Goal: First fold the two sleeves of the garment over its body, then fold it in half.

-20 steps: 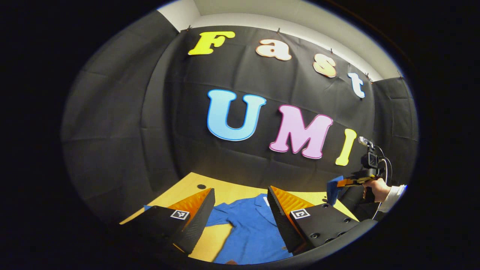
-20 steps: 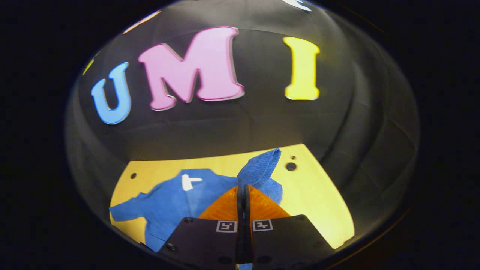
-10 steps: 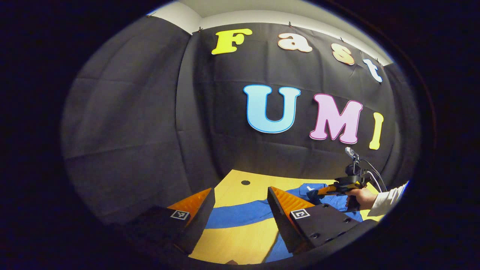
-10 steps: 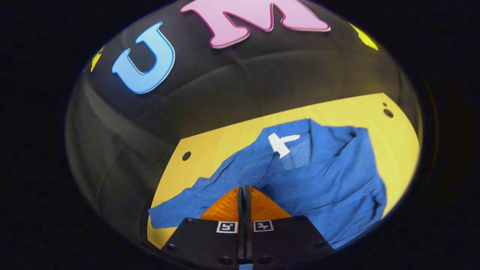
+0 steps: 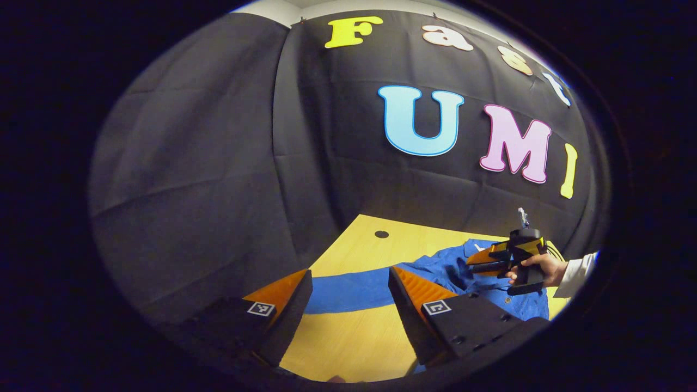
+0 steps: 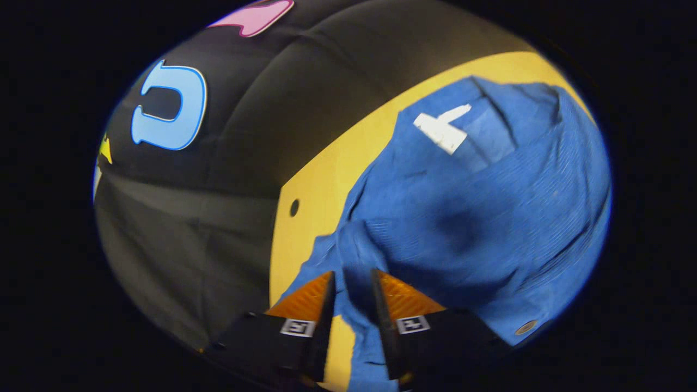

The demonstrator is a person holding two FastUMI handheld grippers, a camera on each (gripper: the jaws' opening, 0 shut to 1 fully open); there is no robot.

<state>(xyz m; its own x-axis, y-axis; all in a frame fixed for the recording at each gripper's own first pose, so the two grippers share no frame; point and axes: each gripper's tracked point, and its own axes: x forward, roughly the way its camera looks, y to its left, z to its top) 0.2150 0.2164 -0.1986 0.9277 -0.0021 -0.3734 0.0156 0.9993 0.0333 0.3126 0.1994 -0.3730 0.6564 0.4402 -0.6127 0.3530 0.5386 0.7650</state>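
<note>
A: On the yellow tabletop (image 5: 348,337) lies the blue shirt (image 6: 490,218), spread flat, with its white neck label (image 6: 440,130) at the far edge, toward the booth's wall.

B: And the sleeves?

A: In the right gripper view one sleeve (image 6: 354,256) lies folded across the body, its end in the gap of the right tongs (image 6: 351,288). The fingers stand slightly apart, with blue cloth between them; I can't tell whether they press on it. The other sleeve (image 5: 348,288) stretches out flat over the tabletop, out to the left in the left gripper view.

B: What about the left tongs?

A: The left tongs (image 5: 348,296) hang wide apart and empty just above that sleeve. Far right in the same view, a hand (image 5: 536,267) with a white cuff holds the other gripper low over the body.

B: So the step in hand is finishing the first sleeve?

A: I judge so. To do it well, spread the fingers fully and lift straight up, so the cloth doesn't drag back off the body. For the second sleeve, pinch near the cuff, carry it low across the chest, and lay it down smooth so the later half fold sits even.
</note>
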